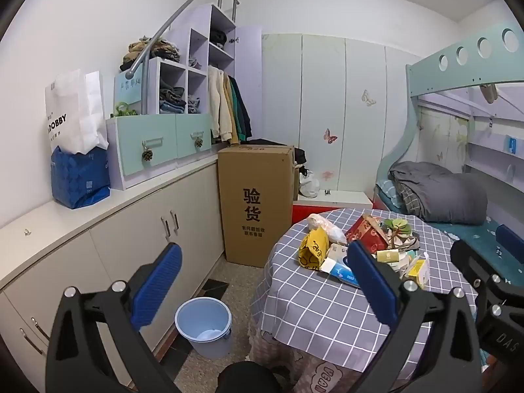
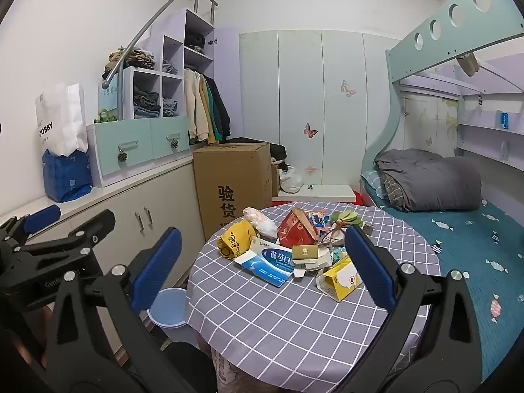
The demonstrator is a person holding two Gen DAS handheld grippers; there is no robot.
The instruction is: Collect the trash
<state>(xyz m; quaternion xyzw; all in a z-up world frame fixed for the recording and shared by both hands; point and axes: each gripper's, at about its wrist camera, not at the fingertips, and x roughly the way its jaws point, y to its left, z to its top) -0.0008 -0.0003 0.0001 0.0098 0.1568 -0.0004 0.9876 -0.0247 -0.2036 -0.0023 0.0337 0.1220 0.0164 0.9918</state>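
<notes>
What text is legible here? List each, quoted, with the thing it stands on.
"验货": brown cardboard box; the small lines beneath are blurred.
"DOBBY": white paper bag, its start cut off.
"蓝芩口": blue and white box; the rest is hidden.
Yellow bag, olive card: print too small.

Round table [image 2: 294,321], grey cloth with white grid, hangs over the edge. Trash pile sits on the far half, items touching or overlapping: yellow printed bag [image 2: 234,237] at left, crumpled clear plastic bag [image 2: 260,221] just behind it, red carton [image 2: 296,229] in the middle, flattened blue-and-white box [image 2: 276,262] in front, small olive box [image 2: 305,251] on top of white cardboard scraps, yellow carton [image 2: 339,276] tipped on its side nearest the camera, green leafy piece [image 2: 347,219] at the back right. Near half of the cloth is bare. Speckled floor [image 1: 239,281] left of the table carries a light blue bucket [image 1: 203,326] and a tall cardboard box [image 1: 255,203].
</notes>
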